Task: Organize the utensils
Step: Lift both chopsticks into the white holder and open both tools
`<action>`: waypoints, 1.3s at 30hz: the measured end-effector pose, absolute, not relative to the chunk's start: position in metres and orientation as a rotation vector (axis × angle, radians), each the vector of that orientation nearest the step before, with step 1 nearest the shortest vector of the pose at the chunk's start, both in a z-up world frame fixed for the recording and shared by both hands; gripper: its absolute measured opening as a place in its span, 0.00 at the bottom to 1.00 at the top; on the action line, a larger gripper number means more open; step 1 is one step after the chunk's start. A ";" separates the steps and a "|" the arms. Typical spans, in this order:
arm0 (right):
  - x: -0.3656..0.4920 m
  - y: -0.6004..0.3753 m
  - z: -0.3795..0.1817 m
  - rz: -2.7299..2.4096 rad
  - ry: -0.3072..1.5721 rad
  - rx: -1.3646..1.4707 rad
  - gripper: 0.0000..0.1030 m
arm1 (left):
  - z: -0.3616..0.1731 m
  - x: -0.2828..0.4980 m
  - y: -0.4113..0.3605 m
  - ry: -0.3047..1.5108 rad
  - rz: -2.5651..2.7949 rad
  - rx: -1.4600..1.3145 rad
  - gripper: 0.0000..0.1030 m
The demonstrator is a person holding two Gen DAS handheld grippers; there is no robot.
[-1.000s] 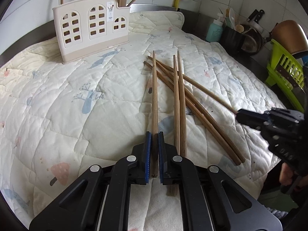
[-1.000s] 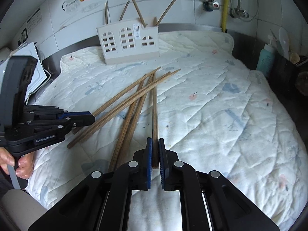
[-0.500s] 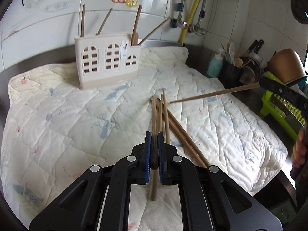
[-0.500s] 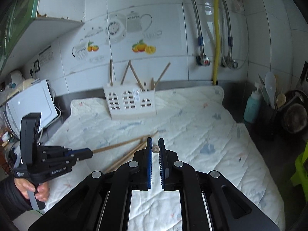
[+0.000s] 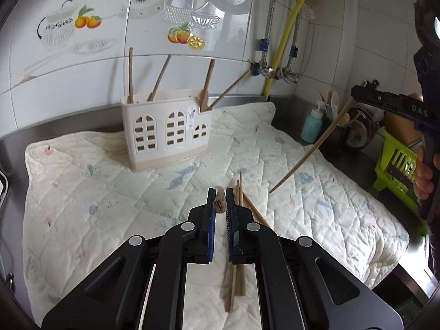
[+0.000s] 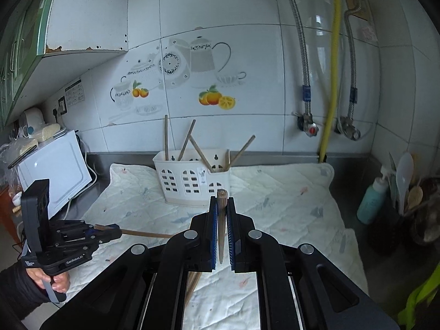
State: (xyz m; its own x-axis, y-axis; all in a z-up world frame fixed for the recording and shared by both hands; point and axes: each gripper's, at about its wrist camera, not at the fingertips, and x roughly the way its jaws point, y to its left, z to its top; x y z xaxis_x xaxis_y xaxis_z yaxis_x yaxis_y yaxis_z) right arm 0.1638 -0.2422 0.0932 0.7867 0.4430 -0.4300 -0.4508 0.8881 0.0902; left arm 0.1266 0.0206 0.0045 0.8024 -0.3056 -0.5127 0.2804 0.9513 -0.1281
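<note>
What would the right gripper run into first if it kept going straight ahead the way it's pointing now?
Probably the white utensil holder. The right gripper, shut on a chopstick, points almost straight at its right end, with only quilted mat between, though depth is uncertain.

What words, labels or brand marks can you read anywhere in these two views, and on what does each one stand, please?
"GenRobot.AI": white print on the side of the left gripper.
"DAS": white letters on the body of the right gripper, cut off at the frame edge.
Sticker on the utensil holder: too small to read.
Notice beside the wall socket: too blurred to read.
Small print above "GenRobot.AI": unreadable.
</note>
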 end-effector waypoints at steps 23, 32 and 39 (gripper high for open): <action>0.321 -0.147 0.176 0.527 0.403 -0.112 0.06 | 0.126 0.191 0.065 0.357 -0.190 -0.007 0.05; 0.354 -0.128 0.141 0.515 0.493 -0.174 0.06 | 0.186 0.226 0.071 0.216 -0.148 0.017 0.05; 0.360 -0.129 0.117 0.510 0.525 -0.184 0.06 | 0.200 0.265 0.073 0.176 -0.108 0.016 0.05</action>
State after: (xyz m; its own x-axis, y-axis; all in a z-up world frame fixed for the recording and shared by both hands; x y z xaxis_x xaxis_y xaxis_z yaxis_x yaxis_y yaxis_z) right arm 0.3603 -0.1294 0.1167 0.7444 0.4173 -0.5213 -0.5093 0.8597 -0.0390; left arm 0.2645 0.0728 0.2002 0.9788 -0.1063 -0.1752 0.1091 0.9940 0.0064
